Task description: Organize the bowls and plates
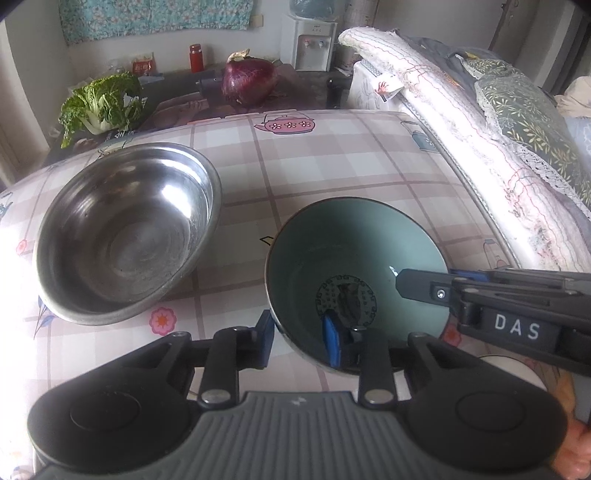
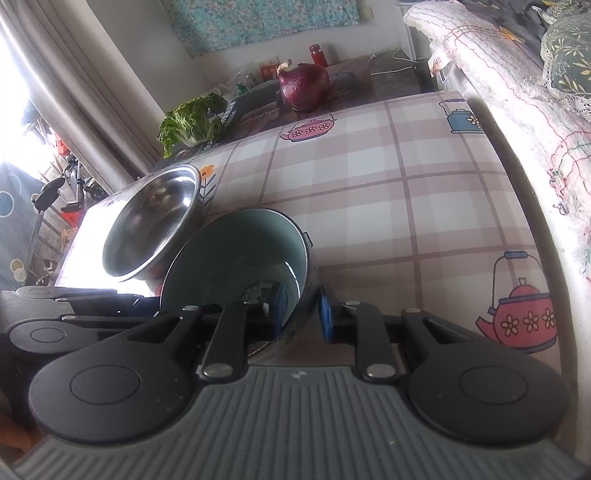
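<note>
- Near the front edge of the surface: round ceramic bowl (image 1: 354,258), teal-glazed inside, dark printed ring at the bottom, mouth up. Resting or lifted: cannot tell.
- Straddling its near rim: left gripper (image 1: 299,332), one blue pad outside the wall, the other inside. Pressing or merely flanking the wall: cannot tell.
- Clamped across its right-hand rim: right gripper (image 2: 302,314), jaws narrow, one pad inside the bowl, the other against the outer wall.
- Just left of it, close but with a sliver of cloth between in the left wrist view: wide, shallow stainless steel bowl (image 1: 125,232), upright, nothing in it, nearest thing standing in the way on that side.
- Below the right gripper: pale round rim (image 1: 498,363), mostly hidden, kind unclear.
- Underneath everything: surface (image 1: 332,166) covered in pink-and-white checked cloth printed with teapots and flowers.
- Beyond the far edge, on a darker top: large red onion (image 1: 249,81), leafy green cabbage (image 1: 101,103) to its left, red bottle (image 1: 196,57) behind, white water dispenser (image 1: 314,44) against the wall.
- Along the right side of the surface: quilted pale bedding (image 1: 461,129) with a lace-edged floral cushion (image 1: 532,110) on it.
- On the back wall: hanging teal floral cloth (image 1: 155,14).
- At far left in the right wrist view: grey curtain (image 2: 74,92) beside a bright window.
</note>
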Demonstrator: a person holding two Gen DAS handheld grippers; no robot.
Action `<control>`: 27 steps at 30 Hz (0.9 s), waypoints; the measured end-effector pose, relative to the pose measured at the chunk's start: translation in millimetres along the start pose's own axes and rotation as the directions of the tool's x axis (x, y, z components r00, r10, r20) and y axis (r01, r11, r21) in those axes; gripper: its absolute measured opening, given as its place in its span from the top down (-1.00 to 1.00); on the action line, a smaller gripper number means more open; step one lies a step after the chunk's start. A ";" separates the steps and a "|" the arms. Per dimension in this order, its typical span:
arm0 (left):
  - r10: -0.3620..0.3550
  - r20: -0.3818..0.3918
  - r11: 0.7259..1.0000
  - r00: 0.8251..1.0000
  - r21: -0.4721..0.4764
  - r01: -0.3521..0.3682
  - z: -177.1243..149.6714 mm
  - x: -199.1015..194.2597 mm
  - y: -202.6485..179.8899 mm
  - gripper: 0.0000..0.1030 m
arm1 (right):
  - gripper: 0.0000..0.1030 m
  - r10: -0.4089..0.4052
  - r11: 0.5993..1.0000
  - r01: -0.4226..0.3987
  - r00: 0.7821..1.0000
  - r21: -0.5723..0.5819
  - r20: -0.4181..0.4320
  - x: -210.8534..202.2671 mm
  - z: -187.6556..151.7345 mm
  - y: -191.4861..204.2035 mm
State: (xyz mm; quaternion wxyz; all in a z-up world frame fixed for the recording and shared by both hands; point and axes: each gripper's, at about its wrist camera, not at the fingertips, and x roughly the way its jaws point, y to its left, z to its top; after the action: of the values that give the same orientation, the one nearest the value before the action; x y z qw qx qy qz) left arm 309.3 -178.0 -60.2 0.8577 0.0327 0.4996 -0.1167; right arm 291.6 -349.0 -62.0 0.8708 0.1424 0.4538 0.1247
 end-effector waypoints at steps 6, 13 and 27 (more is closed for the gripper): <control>0.013 0.001 1.000 1.000 -0.006 -0.013 -0.1 -1.2 0.3 0.48 | 0.64 -0.011 1.000 0.011 1.000 -0.007 0.005 -1.7 -1.3 3.2; 0.012 0.011 1.000 1.000 -0.012 -0.012 1.1 -2.9 -0.2 0.48 | 0.67 -0.007 1.000 0.007 1.000 0.007 0.025 -1.8 1.3 0.1; -0.013 -0.004 1.000 1.000 -0.011 0.013 3.9 -7.5 4.6 0.51 | 0.64 -0.021 0.998 0.019 0.999 0.057 0.043 -11.0 -7.1 1.5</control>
State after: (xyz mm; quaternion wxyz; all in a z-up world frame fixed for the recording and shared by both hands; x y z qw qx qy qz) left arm 310.2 -172.9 -52.1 0.8561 0.0248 0.5021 -0.1195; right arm 279.4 -350.5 -57.0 0.8773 0.1654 0.4393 0.0999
